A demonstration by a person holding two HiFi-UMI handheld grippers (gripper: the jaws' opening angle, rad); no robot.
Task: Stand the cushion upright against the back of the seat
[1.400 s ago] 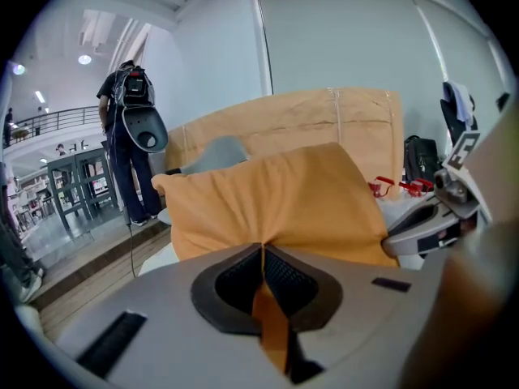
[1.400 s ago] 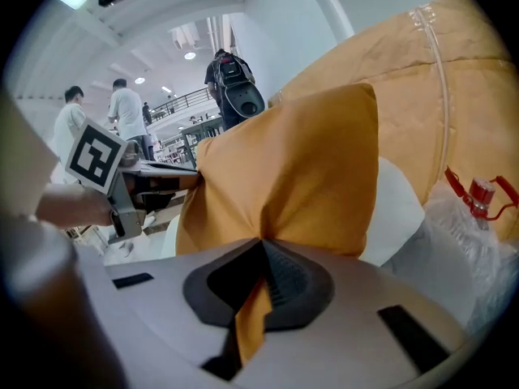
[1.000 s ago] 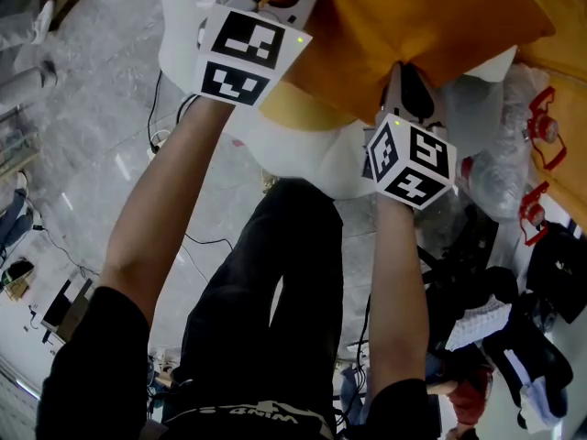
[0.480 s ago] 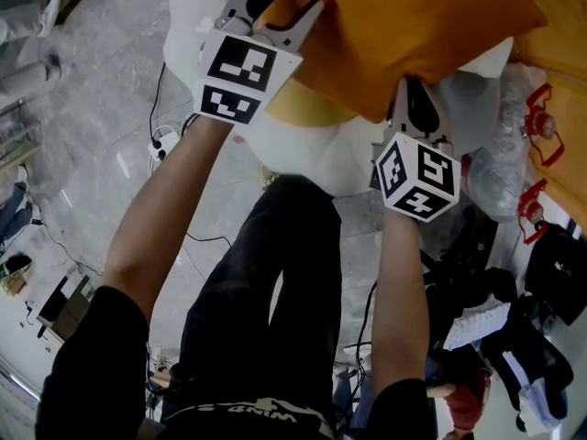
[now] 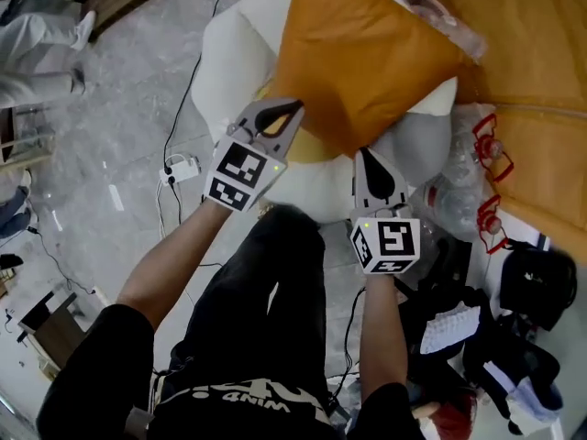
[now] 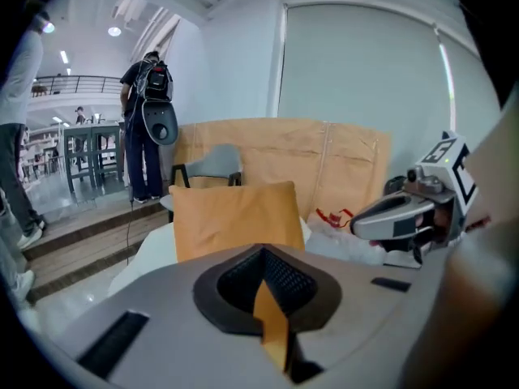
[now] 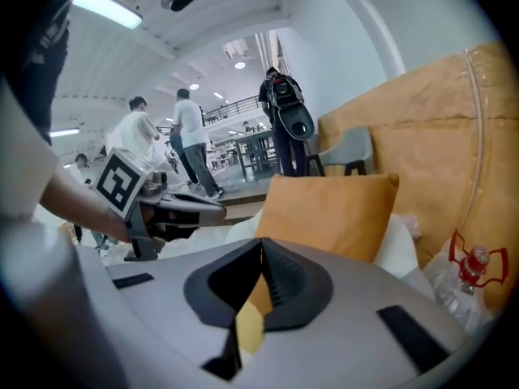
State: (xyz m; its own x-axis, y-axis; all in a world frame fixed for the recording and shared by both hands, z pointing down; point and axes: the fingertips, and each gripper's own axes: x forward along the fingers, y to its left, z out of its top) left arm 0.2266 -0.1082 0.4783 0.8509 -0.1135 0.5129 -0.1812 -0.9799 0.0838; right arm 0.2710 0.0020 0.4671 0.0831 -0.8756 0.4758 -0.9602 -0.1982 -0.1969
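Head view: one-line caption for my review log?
Orange cushion stands upright on the white seat; left gripper, jaws just closed, and right gripper are both shut, empty, clear of it.

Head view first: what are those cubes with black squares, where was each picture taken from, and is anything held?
A person holds a tool in each hand, each ending in a two-jaw claw; the marked cubes are part of them. One camera looks down from the person's head; the other two ride on the claws. The left claw has just closed and the right claw is shut, both empty. The orange cushion stands upright on the white seat, apart from both.
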